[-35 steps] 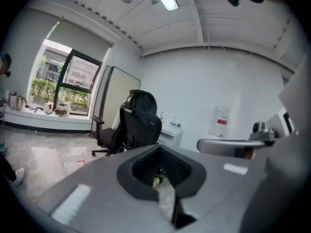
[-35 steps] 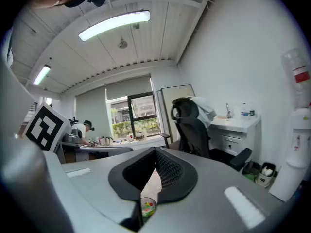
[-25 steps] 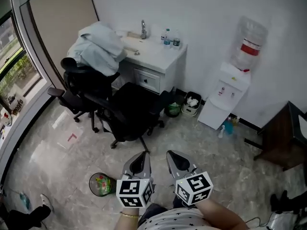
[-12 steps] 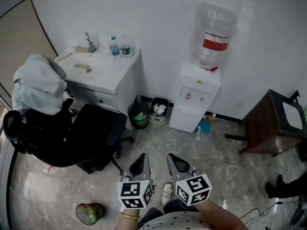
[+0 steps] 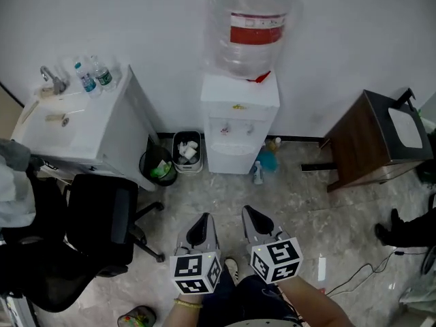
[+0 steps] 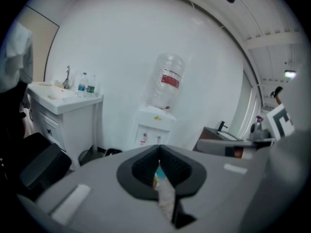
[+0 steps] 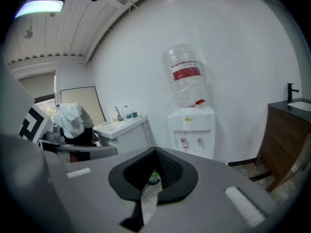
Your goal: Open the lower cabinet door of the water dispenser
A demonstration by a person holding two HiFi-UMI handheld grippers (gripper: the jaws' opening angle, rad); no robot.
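Observation:
The white water dispenser point(image 5: 238, 125) stands against the far wall with a large clear bottle point(image 5: 251, 22) on top. Its lower cabinet door point(image 5: 231, 161) is closed. My left gripper point(image 5: 201, 219) and right gripper point(image 5: 250, 214) are held side by side over the floor, well short of the dispenser and pointing towards it. Both are shut with nothing between the jaws. In the left gripper view the dispenser point(image 6: 154, 127) shows above the closed left gripper point(image 6: 158, 152). In the right gripper view the dispenser point(image 7: 193, 127) stands above the right gripper point(image 7: 154, 152), whose body hides the lower door.
A white sink cabinet point(image 5: 85, 135) and a black office chair point(image 5: 95, 223) fill the left. Two bins point(image 5: 186, 150) stand between cabinet and dispenser. A spray bottle point(image 5: 257, 173) sits at the dispenser's foot. A dark wooden table point(image 5: 368, 142) is on the right, cables point(image 5: 354, 274) on the floor.
The view has swung so the dispenser moved from the upper right to the centre and looks nearer. Both grippers stay shut and side by side at the bottom.

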